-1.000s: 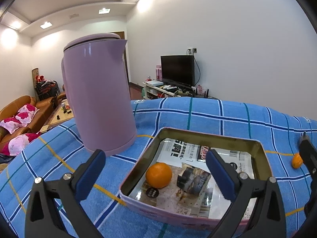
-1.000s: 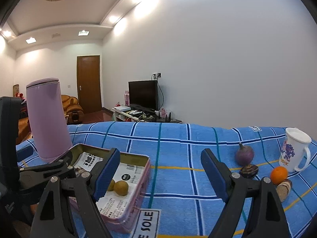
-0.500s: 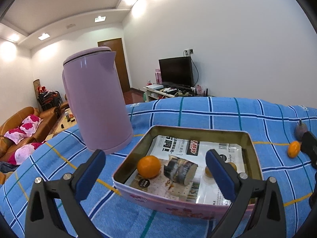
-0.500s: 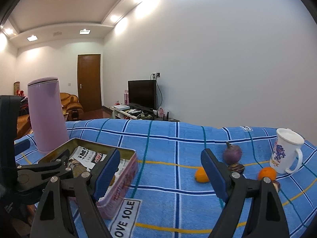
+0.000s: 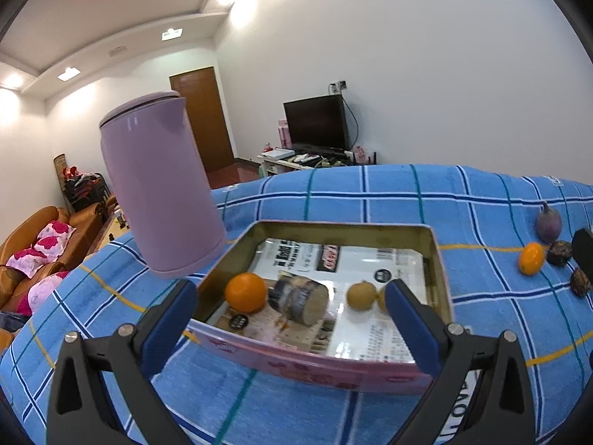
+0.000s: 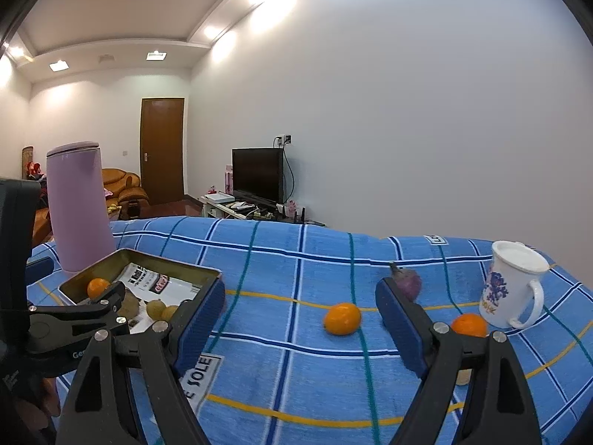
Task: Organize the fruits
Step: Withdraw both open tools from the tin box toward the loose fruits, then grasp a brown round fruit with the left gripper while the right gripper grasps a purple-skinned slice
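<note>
A pink tin tray lined with newspaper holds an orange, a cut brown piece and two small yellow-brown fruits. My left gripper stands open over the tray's near wall with nothing between its pads. In the right wrist view my right gripper is open above the blue checked cloth. A loose orange lies on the cloth ahead, between its fingers and apart from them. A purple fruit shows partly behind the right finger. A second orange lies beside a white mug.
A tall lilac kettle stands left of the tray. On the cloth to the right lie dark fruits. The left gripper and the tray fill the right view's left side. A television and sofas stand beyond the table.
Both grippers have shifted to the right. The kettle and tray slid leftward in both views. The loose orange and purple fruit came in between and behind the right gripper's fingers. Both stayed open.
</note>
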Demonstrator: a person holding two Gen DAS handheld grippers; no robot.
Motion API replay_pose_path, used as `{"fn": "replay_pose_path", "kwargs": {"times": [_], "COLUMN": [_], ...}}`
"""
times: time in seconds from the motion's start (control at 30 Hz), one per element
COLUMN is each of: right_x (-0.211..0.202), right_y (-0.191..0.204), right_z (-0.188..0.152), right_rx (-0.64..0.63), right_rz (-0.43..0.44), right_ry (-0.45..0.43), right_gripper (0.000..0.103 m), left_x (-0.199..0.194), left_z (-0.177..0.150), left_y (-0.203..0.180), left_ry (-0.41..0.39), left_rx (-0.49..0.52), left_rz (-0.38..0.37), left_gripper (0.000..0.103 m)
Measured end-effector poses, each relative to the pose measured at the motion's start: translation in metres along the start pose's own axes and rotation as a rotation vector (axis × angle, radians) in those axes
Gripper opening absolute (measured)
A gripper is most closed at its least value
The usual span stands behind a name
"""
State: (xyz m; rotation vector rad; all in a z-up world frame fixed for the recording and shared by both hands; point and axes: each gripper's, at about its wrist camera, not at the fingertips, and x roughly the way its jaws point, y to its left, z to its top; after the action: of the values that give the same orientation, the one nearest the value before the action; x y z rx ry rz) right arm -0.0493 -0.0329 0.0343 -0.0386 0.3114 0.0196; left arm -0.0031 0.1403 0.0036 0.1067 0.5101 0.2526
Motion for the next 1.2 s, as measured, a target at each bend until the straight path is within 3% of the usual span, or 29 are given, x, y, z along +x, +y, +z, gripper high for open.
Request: {"fn": "replay_pose_path", "kwargs": {"times": [0.67,1.2], "right_x": [-0.009,-0.016], "right_y": [-0.055,-0.124], "right_z": [-0.004,-0.009], "right_rx": [0.009,0.047], "right_rz": [-0.058,-0.183], "right_ry": [0.012,0.041], "right_gripper": [0.085,0.085], "left_x": [-0.028,-0.043], "left_z": [-0.003,-0.002], "left_y": [-0.061,-0.106], "left_ry": [0.004,0.010], "left_rx": [0.057,0.114], "left_rz": [-0.111,-0.195], "left_gripper": [0.103,0.103]}}
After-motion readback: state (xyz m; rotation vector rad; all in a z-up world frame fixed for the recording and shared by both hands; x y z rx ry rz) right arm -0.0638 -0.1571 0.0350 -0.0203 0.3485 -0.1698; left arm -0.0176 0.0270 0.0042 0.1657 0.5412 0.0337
